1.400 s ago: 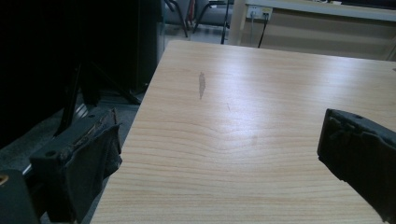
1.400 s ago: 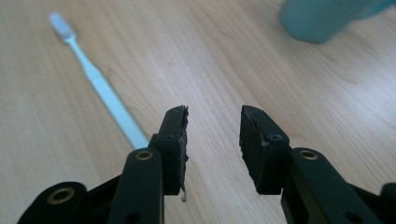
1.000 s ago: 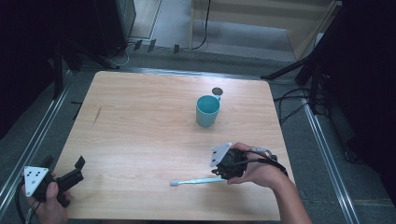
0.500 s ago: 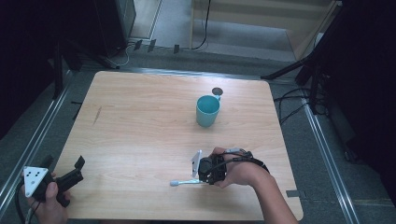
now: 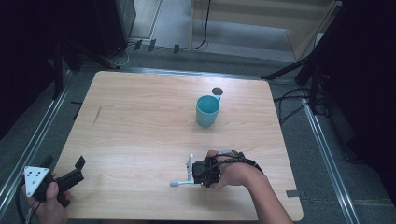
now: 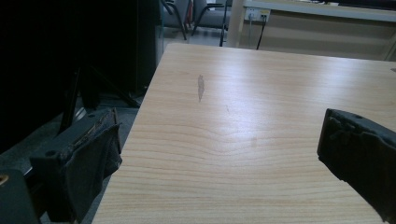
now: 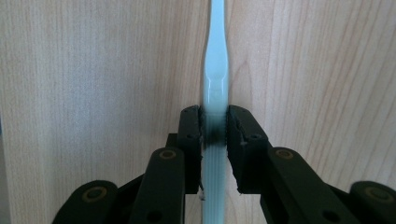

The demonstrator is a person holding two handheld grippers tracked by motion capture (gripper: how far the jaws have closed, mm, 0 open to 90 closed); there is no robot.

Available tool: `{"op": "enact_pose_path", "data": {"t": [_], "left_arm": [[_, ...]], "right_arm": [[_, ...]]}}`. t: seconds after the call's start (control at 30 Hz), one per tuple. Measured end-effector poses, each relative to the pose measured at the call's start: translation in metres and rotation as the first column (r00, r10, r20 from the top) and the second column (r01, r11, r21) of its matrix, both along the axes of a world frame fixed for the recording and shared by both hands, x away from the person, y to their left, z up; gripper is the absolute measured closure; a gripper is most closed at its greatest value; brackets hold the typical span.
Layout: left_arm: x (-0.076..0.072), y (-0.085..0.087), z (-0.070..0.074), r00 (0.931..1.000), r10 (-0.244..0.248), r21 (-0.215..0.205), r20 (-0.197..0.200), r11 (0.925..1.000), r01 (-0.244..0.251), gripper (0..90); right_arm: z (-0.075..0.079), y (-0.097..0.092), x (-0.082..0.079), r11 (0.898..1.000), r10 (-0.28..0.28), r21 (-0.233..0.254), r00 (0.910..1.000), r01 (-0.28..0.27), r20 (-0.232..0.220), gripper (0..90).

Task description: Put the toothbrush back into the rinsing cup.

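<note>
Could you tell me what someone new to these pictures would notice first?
The eye goes first to the right gripper, low at the table's near edge, its jaws clamped on the handle of a pale blue toothbrush lying flat on the wood. Next is the teal cup standing upright farther back. The left gripper waits open at the near left corner.

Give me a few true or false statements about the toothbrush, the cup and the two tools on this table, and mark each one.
1. The right tool is shut on the toothbrush. True.
2. The toothbrush stands in the teal cup. False: it lies flat on the table, apart from the cup.
3. The left tool holds the cup. False: its jaws are open at the table's near left corner.
4. The cup stands upright. True.
</note>
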State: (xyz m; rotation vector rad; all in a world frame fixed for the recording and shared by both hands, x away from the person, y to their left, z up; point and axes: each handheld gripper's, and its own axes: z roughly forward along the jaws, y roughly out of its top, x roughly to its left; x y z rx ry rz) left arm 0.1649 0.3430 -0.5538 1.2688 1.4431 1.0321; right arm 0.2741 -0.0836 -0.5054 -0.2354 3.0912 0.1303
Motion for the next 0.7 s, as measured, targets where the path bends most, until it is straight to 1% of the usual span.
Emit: {"op": "enact_pose_path", "data": {"t": [0.1, 0.2, 0.33, 0.37, 0.4, 0.47, 0.5, 0.53, 0.57, 0.6, 0.63, 0.67, 0.7], "left_arm": [[0.000, 0.000, 0.000, 1.0000, -0.001, 0.000, 0.000, 1.0000, 0.001, 0.0], [0.000, 0.000, 0.000, 1.0000, -0.001, -0.001, 0.000, 1.0000, 0.001, 0.0], [0.000, 0.000, 0.000, 1.0000, -0.002, -0.002, 0.000, 1.0000, 0.002, 0.0], [0.000, 0.000, 0.000, 1.0000, -0.001, -0.001, 0.001, 1.0000, 0.001, 0.0], [0.000, 0.000, 0.000, 1.0000, -0.002, -0.002, 0.002, 1.0000, 0.002, 0.0], [0.000, 0.000, 0.000, 1.0000, -0.002, -0.003, 0.002, 1.0000, 0.002, 0.0], [0.000, 0.000, 0.000, 1.0000, -0.002, -0.001, 0.000, 1.0000, 0.002, 0.0], [0.000, 0.000, 0.000, 1.0000, -0.002, -0.001, 0.000, 1.0000, 0.002, 0.0], [0.000, 0.000, 0.000, 1.0000, -0.002, 0.000, 0.000, 1.0000, 0.002, 0.0], [0.000, 0.000, 0.000, 1.0000, -0.001, 0.001, -0.001, 1.0000, 0.001, 0.0], [0.000, 0.000, 0.000, 1.0000, -0.001, 0.001, -0.002, 1.0000, 0.001, 0.0], [0.000, 0.000, 0.000, 1.0000, -0.001, 0.002, -0.003, 1.0000, 0.001, 0.0], [0.000, 0.000, 0.000, 1.0000, -0.001, 0.002, -0.003, 1.0000, 0.001, 0.0]], "right_arm": [[-0.002, 0.002, 0.001, 1.000, -0.011, -0.010, 0.9999, 0.010, -0.009, 79.2], [-0.002, 0.003, 0.000, 0.999, -0.029, -0.015, 0.9993, 0.028, -0.024, 79.8], [-0.002, 0.001, 0.000, 0.998, -0.063, -0.010, 0.9979, 0.062, -0.018, 80.0], [-0.001, -0.001, 0.001, 0.997, -0.073, -0.001, 0.9972, 0.073, -0.018, 80.0], [0.000, -0.003, 0.001, 0.995, -0.096, 0.014, 0.9951, 0.096, -0.024, 80.1], [0.004, -0.010, 0.003, 0.989, -0.132, 0.062, 0.9909, 0.134, -0.025, 80.0], [0.007, -0.014, 0.005, 0.983, -0.153, 0.095, 0.9880, 0.154, -0.019, 80.1], [0.009, -0.017, 0.006, 0.979, -0.167, 0.115, 0.9858, 0.168, -0.015, 80.0], [0.012, -0.021, 0.007, 0.972, -0.184, 0.142, 0.9828, 0.185, -0.017, 80.0], [0.015, -0.024, 0.008, 0.962, -0.212, 0.170, 0.9771, 0.212, -0.014, 80.0], [0.018, -0.028, 0.010, 0.953, -0.230, 0.201, 0.9733, 0.226, -0.007, 80.0], [0.023, -0.033, 0.011, 0.936, -0.273, 0.231, 0.9621, 0.267, -0.008, 80.0], [0.025, -0.035, 0.013, 0.925, -0.289, 0.254, 0.9573, 0.282, -0.010, 80.0]]}}
